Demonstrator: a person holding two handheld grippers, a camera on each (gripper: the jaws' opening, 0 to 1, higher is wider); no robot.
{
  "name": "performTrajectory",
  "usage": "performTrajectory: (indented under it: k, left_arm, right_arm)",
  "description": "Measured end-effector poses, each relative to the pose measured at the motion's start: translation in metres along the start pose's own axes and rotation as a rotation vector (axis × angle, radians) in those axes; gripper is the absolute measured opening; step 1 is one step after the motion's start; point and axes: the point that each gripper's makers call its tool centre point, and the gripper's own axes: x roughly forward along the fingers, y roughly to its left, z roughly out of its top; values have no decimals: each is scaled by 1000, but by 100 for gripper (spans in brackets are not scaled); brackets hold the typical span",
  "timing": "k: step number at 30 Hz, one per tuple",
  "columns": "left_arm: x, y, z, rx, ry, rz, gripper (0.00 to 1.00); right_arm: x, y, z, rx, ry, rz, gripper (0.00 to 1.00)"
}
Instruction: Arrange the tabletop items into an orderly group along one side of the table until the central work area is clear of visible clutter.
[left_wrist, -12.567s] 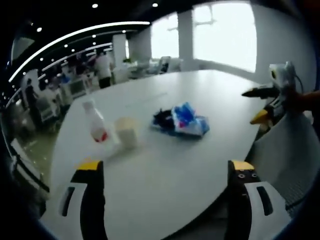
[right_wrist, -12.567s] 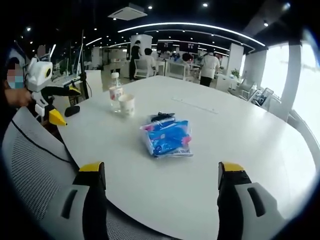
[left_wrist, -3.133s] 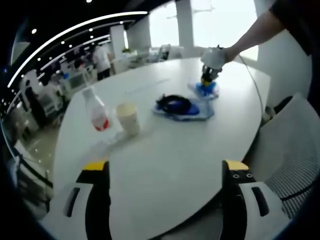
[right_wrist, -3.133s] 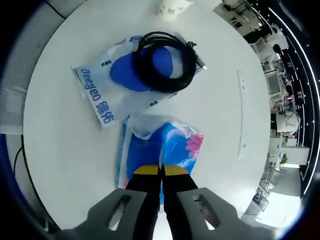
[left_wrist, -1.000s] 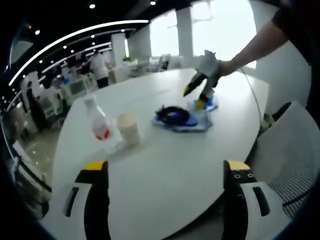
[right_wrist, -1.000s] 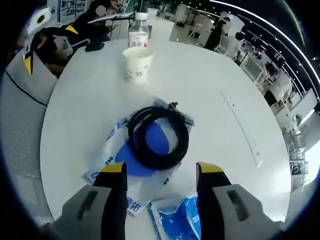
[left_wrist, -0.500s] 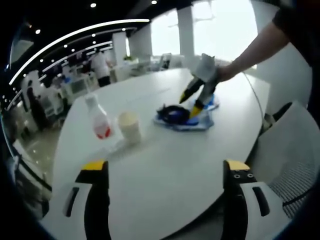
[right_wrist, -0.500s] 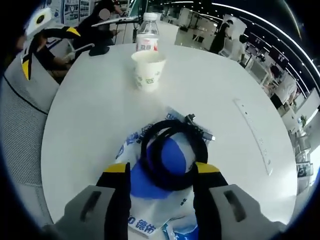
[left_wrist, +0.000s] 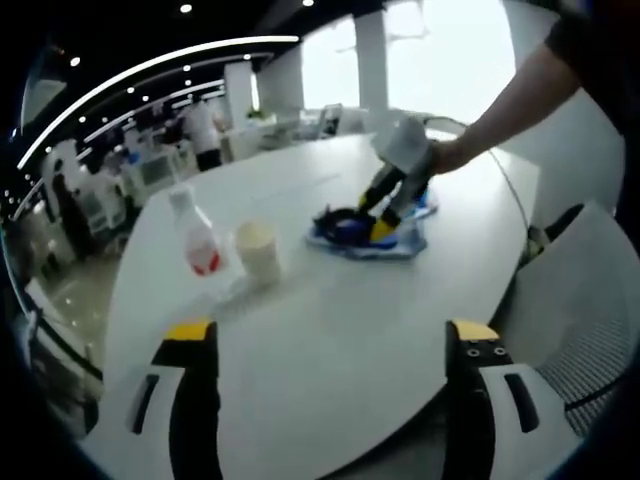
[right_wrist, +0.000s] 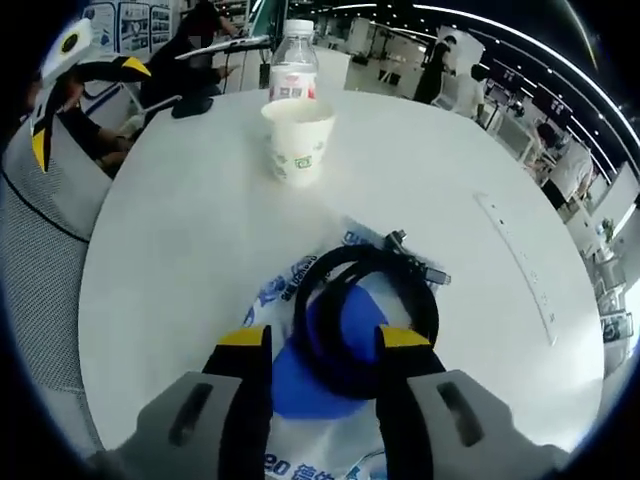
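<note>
On the white round table (left_wrist: 330, 300) stand a clear bottle with a red label (left_wrist: 196, 236) and a paper cup (left_wrist: 257, 251). A black cable coil (right_wrist: 345, 262) lies on a blue-and-white plastic bag (right_wrist: 268, 300). My right gripper (right_wrist: 322, 340) is open and low over the coil, its yellow-tipped jaws either side of the coil's near part. From the left gripper view, the right gripper (left_wrist: 384, 208), held by a hand, dips onto the coil (left_wrist: 345, 222). A blue packet (left_wrist: 425, 205) lies just behind it. My left gripper (left_wrist: 328, 332) hangs open over the near table edge, holding nothing.
The cup (right_wrist: 297, 140) and bottle (right_wrist: 292, 70) stand beyond the coil. The left gripper (right_wrist: 90, 105) shows at far left, above a mesh chair (right_wrist: 45, 250). A small black object (right_wrist: 190, 103) lies near the table's far edge. Another mesh chair (left_wrist: 580, 300) stands at right.
My right gripper has moved forward and down over the cable coil, and its jaws have narrowed a little. The left gripper has stayed put. Nothing on the table has shifted.
</note>
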Motion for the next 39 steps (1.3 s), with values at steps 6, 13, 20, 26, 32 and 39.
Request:
performTrajectory:
  k: [6,13,20,26,32,39]
  left_arm:
    - [0,0,-2,0,10,-1,89]
    - [-1,1,-4,5,21,1,88]
    - [-1,2,-6,7,29,5,88]
    - [-1,1,-6,12,33,3,87]
    - [0,2,-7,14,37,5,86]
    - [0,3,-8,23,42,10,86]
  right_arm:
    - [9,4,3,32,-10,7,33]
    - [17,5,5,58,-10,7,23]
    - [20,5,7,29,-28,-25,19]
    - [20,4,7,4,-40,-33,16]
    - [21,4,7,-21,-26,-39,8]
    - [21,5,8,-53,-9,-48,5]
